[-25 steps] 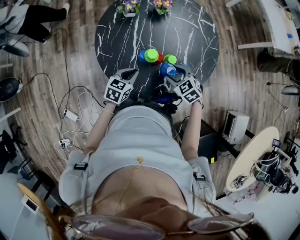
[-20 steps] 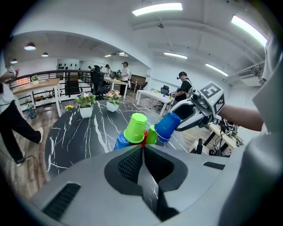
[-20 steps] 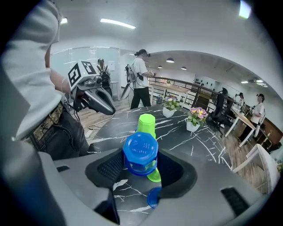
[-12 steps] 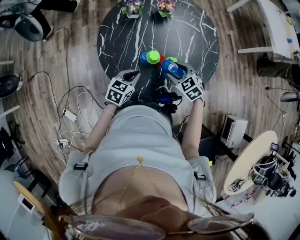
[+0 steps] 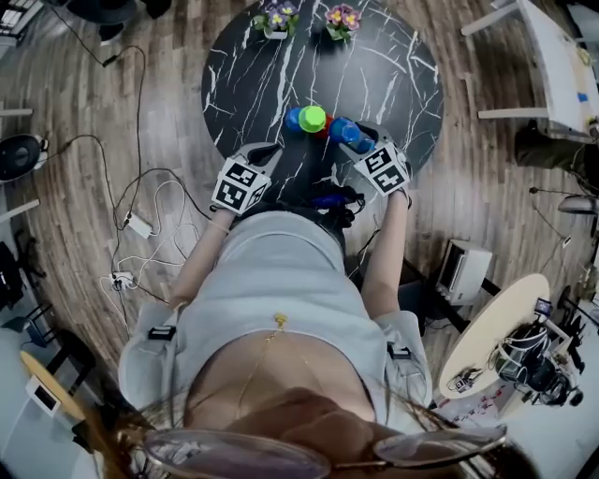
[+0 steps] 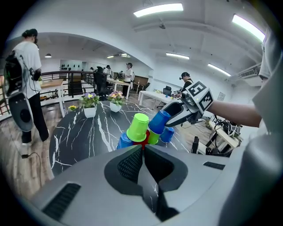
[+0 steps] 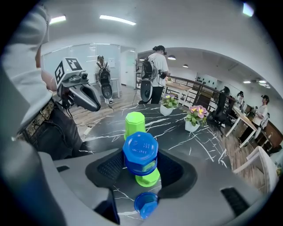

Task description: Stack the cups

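Upside-down cups cluster on the black marble table [image 5: 271, 65]: a green cup [image 5: 313, 118] stands on a red cup [image 6: 145, 134], with a blue cup [image 5: 293, 119] to its left. My right gripper [image 5: 354, 138] is shut on another blue cup [image 7: 140, 154], holding it upside-down just above a second green cup [image 7: 148, 176]. A further blue cup [image 7: 146, 205] stands on the table below the jaws. My left gripper [image 5: 262, 152] hovers at the table's near edge, shut and empty, its fingertips [image 6: 143, 148] together and pointed at the cluster.
Two flower pots [image 5: 277, 19] [image 5: 342, 19] stand at the table's far edge. Cables and a power strip [image 5: 140, 224] lie on the wooden floor to the left. People [image 7: 154, 70] stand beyond the table, with other tables [image 5: 552, 56] around.
My right gripper has carried the blue cup forward and left, over the second green cup. The left gripper has barely moved.
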### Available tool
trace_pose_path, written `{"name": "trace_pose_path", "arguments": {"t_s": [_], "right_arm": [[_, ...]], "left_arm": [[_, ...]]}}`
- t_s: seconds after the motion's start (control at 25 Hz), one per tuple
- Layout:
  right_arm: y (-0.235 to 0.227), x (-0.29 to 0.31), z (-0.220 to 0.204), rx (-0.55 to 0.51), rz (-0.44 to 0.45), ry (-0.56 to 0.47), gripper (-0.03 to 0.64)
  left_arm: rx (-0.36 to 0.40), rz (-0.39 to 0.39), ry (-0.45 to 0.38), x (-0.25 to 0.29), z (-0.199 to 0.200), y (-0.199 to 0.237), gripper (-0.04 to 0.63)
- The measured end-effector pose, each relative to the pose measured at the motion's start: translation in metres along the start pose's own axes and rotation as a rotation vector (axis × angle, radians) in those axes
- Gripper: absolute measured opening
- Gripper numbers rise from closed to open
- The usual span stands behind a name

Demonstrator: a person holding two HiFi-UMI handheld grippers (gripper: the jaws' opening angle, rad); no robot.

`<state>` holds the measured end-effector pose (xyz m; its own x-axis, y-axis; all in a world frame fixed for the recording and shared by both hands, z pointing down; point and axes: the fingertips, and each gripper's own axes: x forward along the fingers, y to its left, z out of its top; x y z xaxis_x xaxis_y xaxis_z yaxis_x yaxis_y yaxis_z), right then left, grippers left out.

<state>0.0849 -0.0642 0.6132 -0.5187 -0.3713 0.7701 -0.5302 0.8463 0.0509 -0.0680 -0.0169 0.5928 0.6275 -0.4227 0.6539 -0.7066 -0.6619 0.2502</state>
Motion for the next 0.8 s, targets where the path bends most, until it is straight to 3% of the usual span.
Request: {"name": "trace_pose_path", "arguments": {"t_s": [0.8], "right_arm": [[-0.014, 0.024, 0.0, 0.056, 0.017, 0.022, 0.244]], "left_arm": [[-0.028, 0.026, 0.012, -0.002, -0.002, 0.014, 0.037]]}}
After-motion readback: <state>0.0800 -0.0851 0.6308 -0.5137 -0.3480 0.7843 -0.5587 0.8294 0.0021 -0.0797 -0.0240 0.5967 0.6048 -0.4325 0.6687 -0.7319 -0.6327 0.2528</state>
